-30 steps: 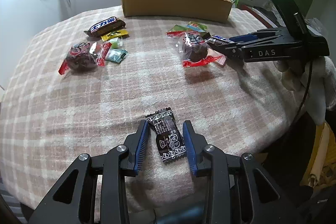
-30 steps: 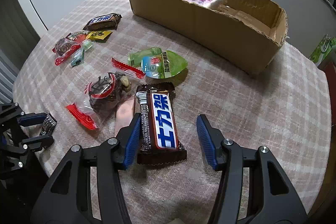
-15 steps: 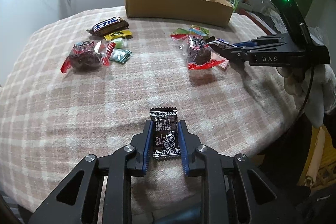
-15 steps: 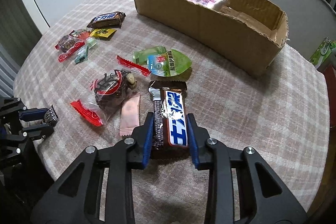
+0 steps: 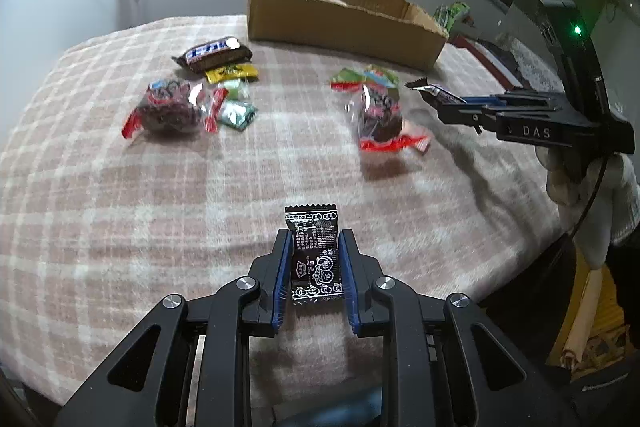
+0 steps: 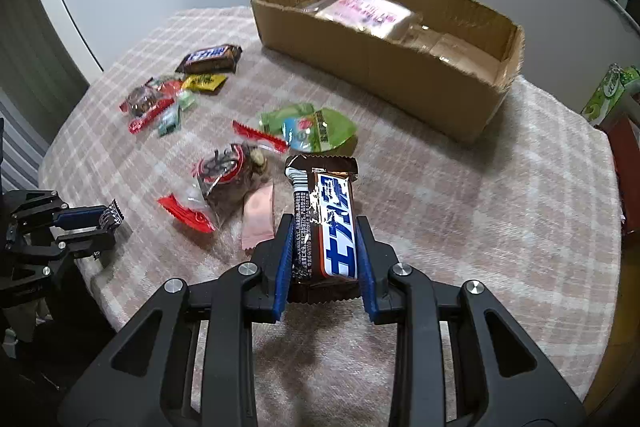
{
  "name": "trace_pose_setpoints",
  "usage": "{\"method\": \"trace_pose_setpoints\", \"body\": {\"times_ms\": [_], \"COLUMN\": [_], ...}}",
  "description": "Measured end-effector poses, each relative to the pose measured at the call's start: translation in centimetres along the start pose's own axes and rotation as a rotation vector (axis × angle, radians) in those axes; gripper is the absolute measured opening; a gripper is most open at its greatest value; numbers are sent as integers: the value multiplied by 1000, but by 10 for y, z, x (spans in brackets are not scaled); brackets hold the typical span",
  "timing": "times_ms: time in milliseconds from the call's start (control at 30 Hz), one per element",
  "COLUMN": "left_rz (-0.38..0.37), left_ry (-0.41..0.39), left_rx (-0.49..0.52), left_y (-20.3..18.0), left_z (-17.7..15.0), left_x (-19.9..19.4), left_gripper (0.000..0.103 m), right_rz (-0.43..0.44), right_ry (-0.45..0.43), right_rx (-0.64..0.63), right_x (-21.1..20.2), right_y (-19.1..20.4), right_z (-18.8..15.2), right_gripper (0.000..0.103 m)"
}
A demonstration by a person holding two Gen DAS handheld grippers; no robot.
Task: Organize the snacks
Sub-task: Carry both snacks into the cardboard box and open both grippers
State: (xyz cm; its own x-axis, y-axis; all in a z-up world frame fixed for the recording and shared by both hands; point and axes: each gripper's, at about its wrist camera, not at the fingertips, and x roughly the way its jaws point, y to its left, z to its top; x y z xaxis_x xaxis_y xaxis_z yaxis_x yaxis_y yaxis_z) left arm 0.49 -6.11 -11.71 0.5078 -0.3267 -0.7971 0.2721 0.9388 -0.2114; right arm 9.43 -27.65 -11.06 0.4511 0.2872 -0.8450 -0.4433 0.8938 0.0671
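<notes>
My left gripper [image 5: 314, 251] is shut on a small black candy packet [image 5: 315, 259] and holds it above the plaid-covered table [image 5: 120, 227]. My right gripper [image 6: 325, 227] is shut on a brown chocolate bar [image 6: 326, 223] with a blue and white label, lifted off the cloth. The cardboard box [image 6: 384, 67] stands at the back with pink-labelled packets inside; it also shows in the left wrist view [image 5: 344, 23]. Each gripper shows in the other's view: the right one [image 5: 452, 103] and the left one [image 6: 100, 223].
Loose snacks lie on the cloth: a second chocolate bar [image 6: 210, 59], a yellow sachet [image 6: 204, 83], two clear red-ended bags [image 6: 224, 183] [image 6: 150, 101], a green jelly cup [image 6: 316, 127], a pink sachet [image 6: 258, 219]. The table edge drops off at the right [image 5: 540, 247].
Both grippers closed on their snacks about half a second ago and have since lifted them off the cloth. The views have risen and shifted slightly.
</notes>
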Motion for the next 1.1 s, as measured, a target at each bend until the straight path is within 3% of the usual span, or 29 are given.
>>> {"method": "trace_pose_setpoints", "body": {"times_ms": [367, 667, 1100], "left_rz": [-7, -18, -14], "left_ry": [-121, -177, -183], "left_rx": [2, -7, 39], "left_y": [13, 29, 35], "left_z": [58, 117, 199], "left_x": [-14, -4, 38], "left_gripper": [22, 22, 22], "right_rz": [-15, -41, -71], "right_ry": [-81, -129, -163], "right_rx": [34, 80, 145], "right_x": [-27, -37, -19], "right_y": [-13, -36, -72], "right_z": [22, 49, 100], "right_gripper": [30, 30, 30]}}
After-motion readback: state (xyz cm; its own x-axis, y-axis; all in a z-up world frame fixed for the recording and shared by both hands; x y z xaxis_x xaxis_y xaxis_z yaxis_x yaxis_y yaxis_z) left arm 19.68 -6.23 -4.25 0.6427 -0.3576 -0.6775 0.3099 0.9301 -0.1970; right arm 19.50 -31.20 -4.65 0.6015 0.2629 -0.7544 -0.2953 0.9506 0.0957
